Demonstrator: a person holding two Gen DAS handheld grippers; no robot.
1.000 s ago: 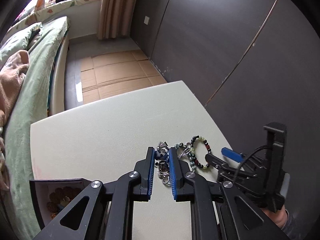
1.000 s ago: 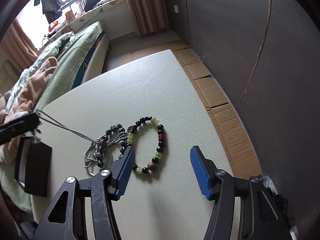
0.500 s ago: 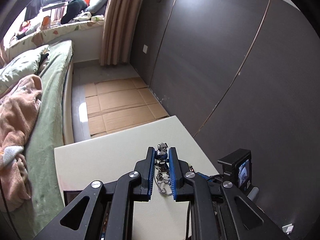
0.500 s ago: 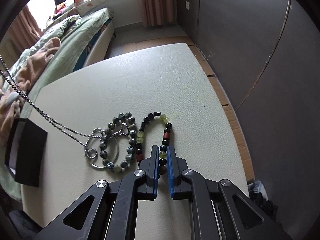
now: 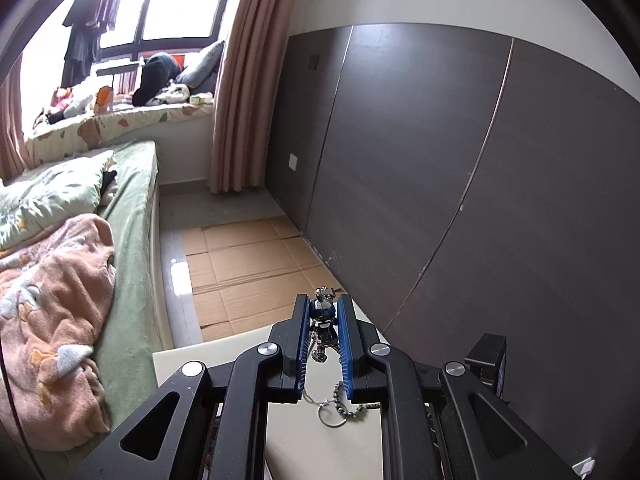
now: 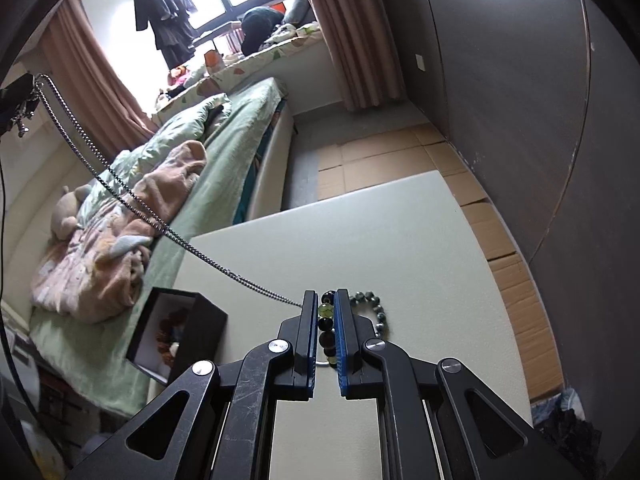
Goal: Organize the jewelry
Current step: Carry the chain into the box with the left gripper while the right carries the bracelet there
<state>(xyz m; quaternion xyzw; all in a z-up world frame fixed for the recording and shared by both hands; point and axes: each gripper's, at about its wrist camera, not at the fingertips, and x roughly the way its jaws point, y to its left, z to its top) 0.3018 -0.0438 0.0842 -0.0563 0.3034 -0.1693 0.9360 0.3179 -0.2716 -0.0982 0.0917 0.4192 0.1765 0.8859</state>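
My left gripper [image 5: 324,308] is shut on a silver chain necklace with a small blue pendant [image 5: 323,312] and holds it high above the white table [image 5: 320,440]; its chain [image 6: 132,196] runs taut down to the table in the right wrist view. My right gripper [image 6: 325,300] is shut on a beaded bracelet [image 6: 326,322] of green and dark beads, at the table surface. A grey-green bead bracelet [image 6: 374,308] lies just right of it. A black jewelry box [image 6: 180,332] with beads inside stands open at the table's left edge.
A silver ring and chain end [image 5: 334,412] hang below the left gripper. A bed with green sheet and pink blanket [image 6: 120,232] runs along the left. Cardboard [image 5: 248,272] covers the floor beyond the table. A dark panelled wall [image 5: 440,200] stands at the right.
My left gripper has risen well above the table, pulling the necklace chain taut. My right gripper closed on the beaded bracelet and now tilts up with it.
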